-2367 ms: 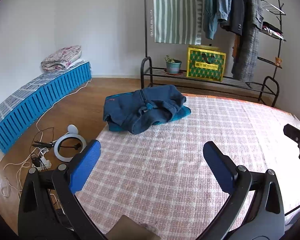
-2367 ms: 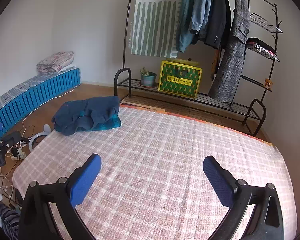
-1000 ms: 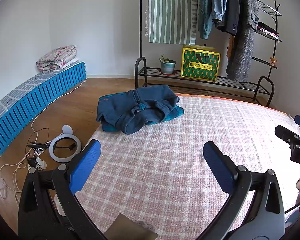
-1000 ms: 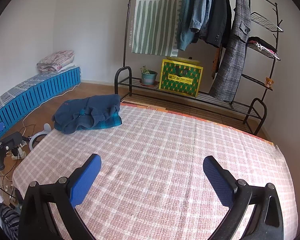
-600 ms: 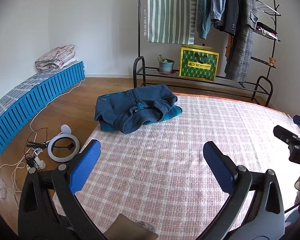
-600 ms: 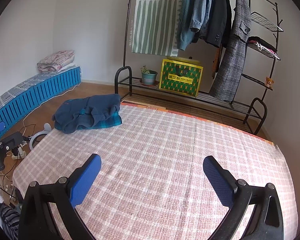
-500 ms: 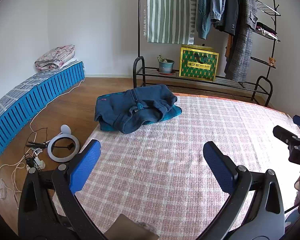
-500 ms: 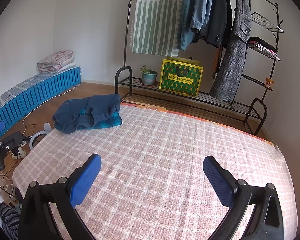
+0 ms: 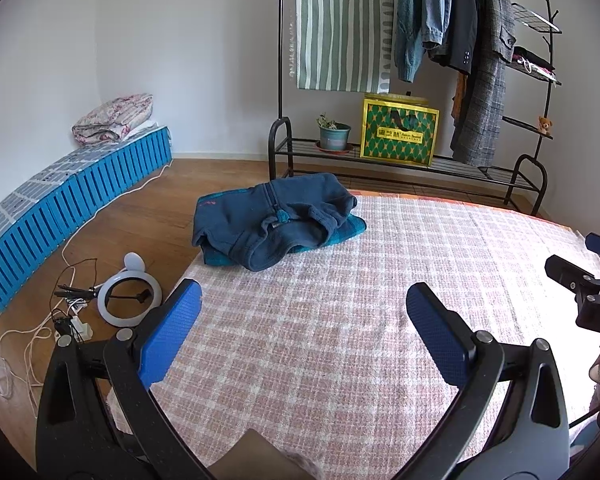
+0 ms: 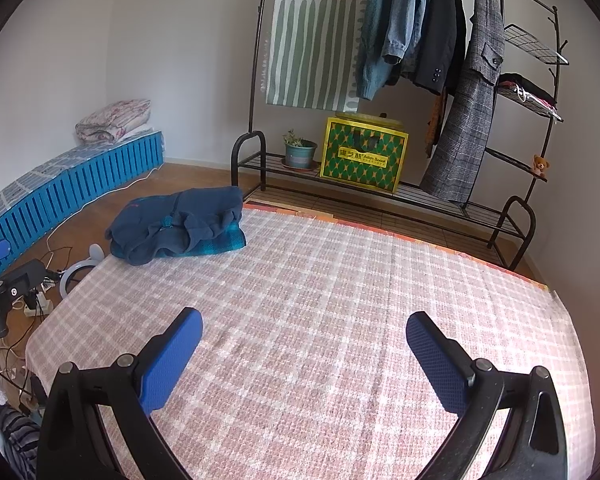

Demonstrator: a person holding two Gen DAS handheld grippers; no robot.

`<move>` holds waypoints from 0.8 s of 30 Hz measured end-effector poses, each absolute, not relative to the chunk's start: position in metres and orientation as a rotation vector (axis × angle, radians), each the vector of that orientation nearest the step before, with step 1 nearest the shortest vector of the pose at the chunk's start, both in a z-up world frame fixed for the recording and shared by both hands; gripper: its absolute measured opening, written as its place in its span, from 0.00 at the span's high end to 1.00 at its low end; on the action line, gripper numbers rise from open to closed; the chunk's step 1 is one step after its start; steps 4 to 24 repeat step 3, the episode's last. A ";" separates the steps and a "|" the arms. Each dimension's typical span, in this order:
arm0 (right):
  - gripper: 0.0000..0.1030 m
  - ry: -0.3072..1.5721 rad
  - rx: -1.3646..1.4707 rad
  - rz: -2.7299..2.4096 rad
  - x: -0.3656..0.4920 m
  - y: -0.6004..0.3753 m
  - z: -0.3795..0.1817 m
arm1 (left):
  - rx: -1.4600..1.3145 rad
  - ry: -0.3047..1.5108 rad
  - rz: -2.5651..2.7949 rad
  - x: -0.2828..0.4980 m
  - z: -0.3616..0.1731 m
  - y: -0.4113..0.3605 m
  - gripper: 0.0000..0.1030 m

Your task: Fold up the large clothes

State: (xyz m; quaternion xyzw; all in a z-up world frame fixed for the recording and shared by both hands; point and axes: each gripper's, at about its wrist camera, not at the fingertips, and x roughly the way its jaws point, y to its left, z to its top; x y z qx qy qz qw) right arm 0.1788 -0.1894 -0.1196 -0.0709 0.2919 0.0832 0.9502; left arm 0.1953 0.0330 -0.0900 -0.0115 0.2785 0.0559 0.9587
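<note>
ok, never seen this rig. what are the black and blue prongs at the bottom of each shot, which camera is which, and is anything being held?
There is no robot. A person carries a two-finger gripper in each hand, with a fisheye camera on each one looking forward along its fingers, so the prongs are the gripper's own fingers. One picture looks out from the left gripper, the other from the right gripper. Each also catches the other gripper at the edge of its frame.

Both are wide open and hold nothing, and both hang above a bed covered in a pink checked blanket. At the far left corner of the bed lies a dark blue jacket, roughly folded on top of a teal cloth. Behind the bed a clothes rack stands by the wall, and on the floor there is a ring light.
</note>
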 end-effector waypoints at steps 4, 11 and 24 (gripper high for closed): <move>0.00 0.595 -0.143 0.172 0.179 -0.190 -0.120 | -0.027 0.552 0.124 0.193 -0.089 0.036 0.00; 0.00 0.595 -0.143 0.172 0.179 -0.190 -0.120 | -0.027 0.552 0.124 0.193 -0.089 0.036 0.00; 0.00 0.595 -0.143 0.172 0.179 -0.190 -0.120 | -0.027 0.552 0.124 0.193 -0.089 0.036 0.00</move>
